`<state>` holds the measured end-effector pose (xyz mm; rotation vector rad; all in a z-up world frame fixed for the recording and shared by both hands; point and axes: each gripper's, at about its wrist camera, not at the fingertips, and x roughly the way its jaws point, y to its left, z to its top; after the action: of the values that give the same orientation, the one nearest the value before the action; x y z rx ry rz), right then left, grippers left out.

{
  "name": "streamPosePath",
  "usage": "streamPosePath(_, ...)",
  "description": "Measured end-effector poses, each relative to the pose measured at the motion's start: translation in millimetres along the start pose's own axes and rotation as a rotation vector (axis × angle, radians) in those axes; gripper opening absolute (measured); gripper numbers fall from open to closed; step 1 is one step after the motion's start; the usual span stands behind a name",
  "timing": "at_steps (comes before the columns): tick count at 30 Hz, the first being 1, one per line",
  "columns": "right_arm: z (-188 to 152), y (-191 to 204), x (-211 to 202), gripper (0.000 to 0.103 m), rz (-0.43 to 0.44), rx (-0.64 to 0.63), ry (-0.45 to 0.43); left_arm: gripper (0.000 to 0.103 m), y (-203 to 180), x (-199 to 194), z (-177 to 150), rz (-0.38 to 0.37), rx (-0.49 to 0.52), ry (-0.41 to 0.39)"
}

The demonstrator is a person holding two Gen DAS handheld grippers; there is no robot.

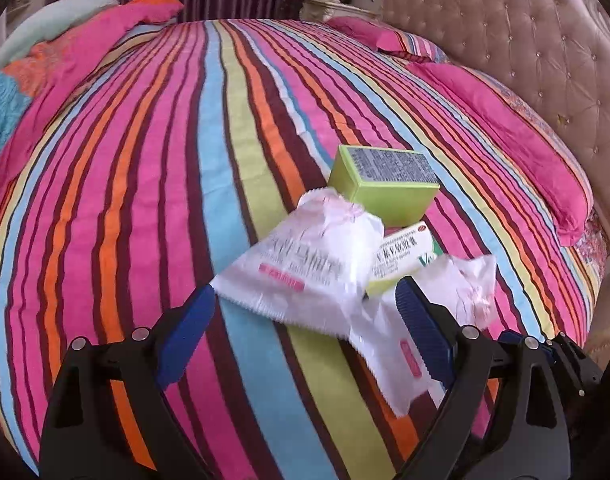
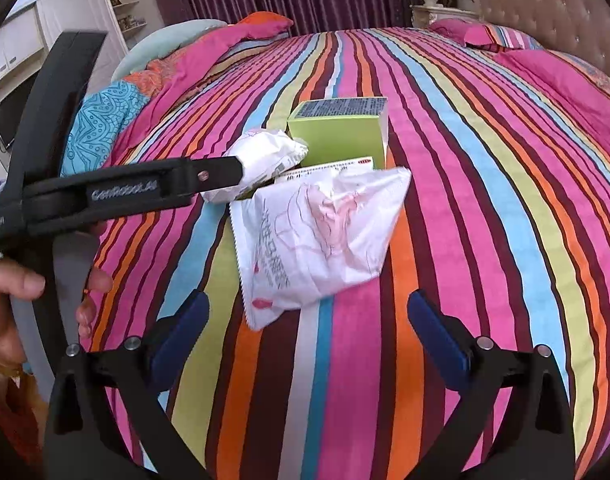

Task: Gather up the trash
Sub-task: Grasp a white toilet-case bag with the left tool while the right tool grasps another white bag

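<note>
Left fingers: spread wide around a white wrapper.
Right fingers: spread, empty, near second wrapper.
Bed: green box behind.

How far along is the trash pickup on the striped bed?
Nothing looks collected; no bin in view. In hand: left gripper, open, straddles a crumpled white plastic wrapper. Right gripper is open, short of a second white wrapper. Left: both wrappers, lime-green cardboard box, white-and-green carton.

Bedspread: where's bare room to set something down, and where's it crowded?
Free: striped bedspread between the green box and pink pillows; also left of the pile, toward the folded blankets. Crowded: box, white wrappers, both grippers converge mid-bed.
</note>
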<state>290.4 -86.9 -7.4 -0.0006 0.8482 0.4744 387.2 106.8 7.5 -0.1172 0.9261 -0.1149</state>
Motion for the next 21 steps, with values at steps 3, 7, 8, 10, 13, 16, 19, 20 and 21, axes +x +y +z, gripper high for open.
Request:
streamPosePath(3, 4.3, -0.5, 7.8, 0.095, -0.009, -0.003, 0.002, 0.089, -3.7, 8.5, 9.3, 0.002, 0.037, 0.008)
streamPosePath(7, 9.0, -1.3, 17.0, 0.095, -0.004, 0.003, 0.003, 0.089, -5.9, 24.3, 18.4, 0.004, 0.072, 0.041)
streamPosePath(8, 10.9, -1.4, 19.5, 0.095, -0.005, 0.003, 0.002, 0.089, -6.5, 27.7, 19.8, 0.006, 0.082, 0.049)
streamPosePath(10, 12.7, -0.7, 22.8, 0.095, -0.004, 0.002, -0.003, 0.089, -7.3, 35.2, 22.2, 0.009, 0.100, 0.064)
streamPosePath(13, 15.2, -3.1, 27.9, 0.095, 0.000, 0.019, -0.019, 0.089, -8.9, 43.5, 25.6, 0.016, 0.107, 0.074)
streamPosePath(16, 16.3, -5.8, 34.9, 0.095, -0.016, 0.025, -0.005, 0.089, -8.4, 52.0, 27.0, 0.033, 0.097, 0.089)
streamPosePath(19, 17.7, -5.4, 39.2, 0.095, -0.013, 0.016, 0.007, 0.089, -1.1, 58.4, 27.4, 0.021, 0.038, 0.120)
streamPosePath(20, 18.2, -4.9, 40.1, 0.095, -0.029, 0.012, 0.015, 0.089, 3.8, 58.9, 27.8, 0.003, -0.002, 0.124)
streamPosePath(21, 18.5, -4.9, 40.8, 0.094, -0.038, 0.012, 0.019, 0.089, 6.6, 59.0, 27.9, -0.004, -0.021, 0.120)
